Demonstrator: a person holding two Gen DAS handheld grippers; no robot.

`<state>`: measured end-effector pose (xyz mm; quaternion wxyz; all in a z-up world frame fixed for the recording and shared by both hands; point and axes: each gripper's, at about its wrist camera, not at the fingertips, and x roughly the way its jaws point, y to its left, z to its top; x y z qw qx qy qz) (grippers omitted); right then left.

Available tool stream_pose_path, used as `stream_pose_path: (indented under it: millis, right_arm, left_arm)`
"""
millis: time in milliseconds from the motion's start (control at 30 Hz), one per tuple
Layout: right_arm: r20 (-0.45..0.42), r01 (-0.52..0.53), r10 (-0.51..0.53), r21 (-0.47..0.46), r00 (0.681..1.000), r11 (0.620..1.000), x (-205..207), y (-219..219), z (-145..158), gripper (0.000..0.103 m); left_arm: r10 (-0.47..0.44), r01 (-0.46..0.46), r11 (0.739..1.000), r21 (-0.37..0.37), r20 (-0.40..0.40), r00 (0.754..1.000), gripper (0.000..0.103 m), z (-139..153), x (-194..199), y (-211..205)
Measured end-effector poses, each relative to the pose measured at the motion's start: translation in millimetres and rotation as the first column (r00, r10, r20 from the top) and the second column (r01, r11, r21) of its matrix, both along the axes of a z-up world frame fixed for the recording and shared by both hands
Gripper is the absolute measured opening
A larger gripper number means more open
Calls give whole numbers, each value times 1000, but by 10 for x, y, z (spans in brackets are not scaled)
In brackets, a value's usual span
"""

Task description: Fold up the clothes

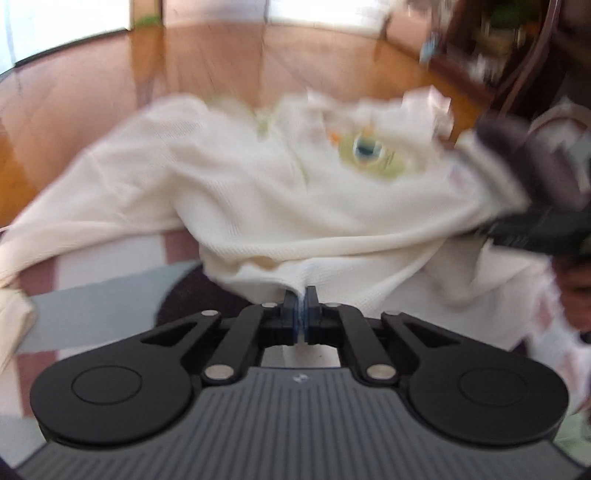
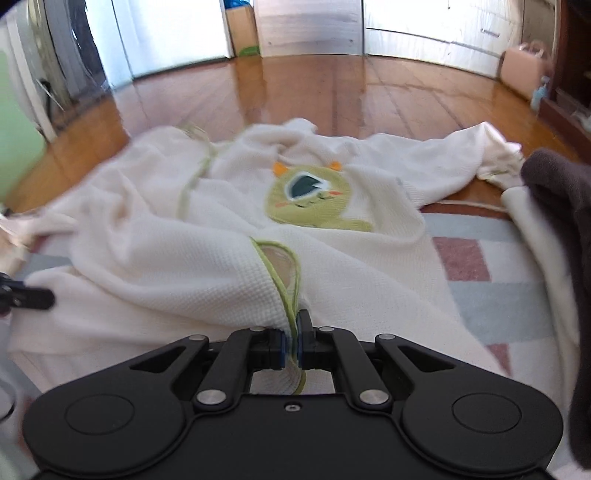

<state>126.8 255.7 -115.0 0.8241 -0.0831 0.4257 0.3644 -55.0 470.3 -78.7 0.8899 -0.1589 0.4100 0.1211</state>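
Note:
A cream waffle-knit child's garment (image 2: 207, 236) with green trim and a green monster patch (image 2: 314, 199) lies spread over a rug and wood floor. My right gripper (image 2: 293, 332) is shut on its green-trimmed edge near me. My left gripper (image 1: 302, 306) is shut on another cream edge of the same garment (image 1: 258, 184), which is motion-blurred in the left wrist view. The right gripper's dark body (image 1: 535, 225) shows at the right of the left wrist view. The left gripper's finger (image 2: 29, 297) shows at the left edge of the right wrist view.
A patterned rug (image 2: 491, 273) in pink, blue and white lies under the garment. Wood floor (image 2: 295, 96) stretches beyond. A dark brown cloth (image 2: 565, 229) lies at the right. A pink case (image 2: 524, 70) and dark shelf (image 2: 569, 92) stand far right; white cabinets (image 2: 424, 26) stand behind.

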Motion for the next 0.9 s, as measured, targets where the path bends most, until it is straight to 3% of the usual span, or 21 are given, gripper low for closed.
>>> stream_pose_path:
  millis: [67, 133, 233, 333, 400, 433, 500, 567, 600, 633, 733, 900]
  right_arm:
    - [-94, -61, 68, 81, 993, 995, -79, -65, 84, 5]
    - [-182, -132, 157, 142, 971, 981, -172, -86, 125, 5]
    - [-310, -268, 317, 189, 896, 945, -327, -8, 45, 6]
    - [-419, -354, 379, 140, 825, 925, -477, 160, -181, 6]
    - [-422, -377, 372, 76, 826, 923, -567, 257, -293, 11]
    - [-420, -371, 376, 97, 826, 924, -572, 230, -266, 14]
    - [-408, -350, 375, 138, 832, 926, -572, 145, -198, 14]
    - [-366, -282, 328, 175, 871, 943, -521, -110, -56, 24]
    - [-340, -246, 294, 178, 893, 953, -499, -244, 7, 34]
    - [-299, -202, 239, 149, 924, 968, -482, -393, 54, 35]
    - [-180, -118, 121, 30, 976, 993, -470, -755, 112, 35]
    - [-20, -84, 82, -198, 996, 977, -613, -1016, 8, 35]
  left_arm:
    - [48, -48, 999, -9, 20, 999, 2, 226, -286, -42]
    - [91, -93, 993, -73, -27, 996, 2, 210, -523, -72]
    - [87, -105, 986, -126, -144, 986, 2, 8, -708, -124]
    - [89, -111, 990, -89, -226, 970, 3, -81, -771, -131]
    - [119, -125, 992, -20, -204, 972, 6, 78, -785, -88]
    - [133, -133, 991, 14, -192, 972, 9, 158, -791, -67]
    - [83, -75, 995, 58, -146, 986, 32, 302, -685, -110]
    - [3, 7, 996, 91, -109, 994, 50, 405, -521, -194]
    - [-46, 57, 994, 98, -107, 993, 51, 395, -400, -262]
    - [-96, 107, 989, 103, -109, 989, 51, 373, -276, -330]
    - [-259, 272, 960, 73, -152, 954, 51, 168, 152, -592]
    - [-421, 408, 907, -103, -208, 883, 52, -292, 689, -888]
